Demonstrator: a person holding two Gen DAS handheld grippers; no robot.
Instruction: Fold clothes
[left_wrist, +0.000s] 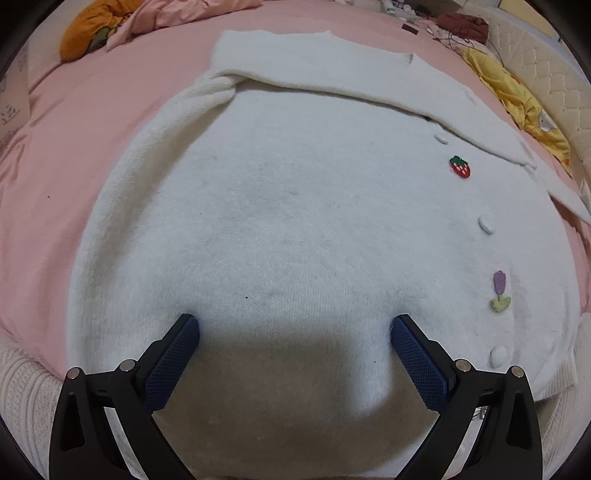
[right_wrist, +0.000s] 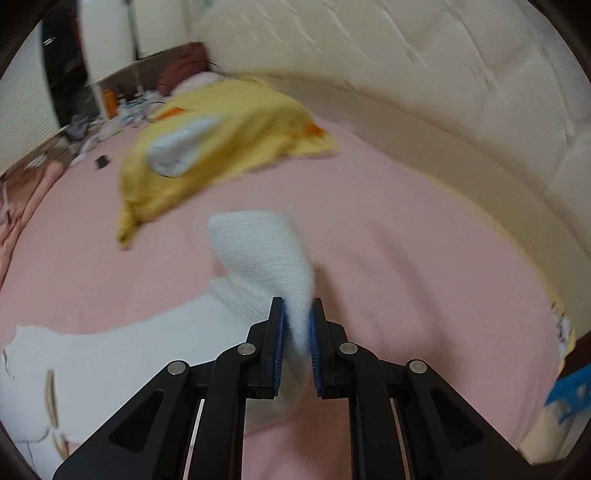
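While right gripper (right_wrist: 297, 314) pinches sleeve (right_wrist: 266, 254) — pink sheet (right_wrist: 406, 240) beyond bare.

A bed with a pink sheet (right_wrist: 388, 229) meets a cream quilted headboard (right_wrist: 424, 74), with a cluttered surface (right_wrist: 110, 110) beyond the far edge.

Item counts, bed scene
1 white cardigan (left_wrist: 295, 221), 3 buttons (left_wrist: 486, 225), 1 strawberry patch (left_wrist: 460, 167), 1 tulip patch (left_wrist: 500, 291), 2 claws (left_wrist: 295, 321).

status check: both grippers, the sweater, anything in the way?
Left gripper open, fingers pressing fluffy white knit cardigan. Right gripper shut on its sleeve cuff. Crumpled yellow garment lies beyond.
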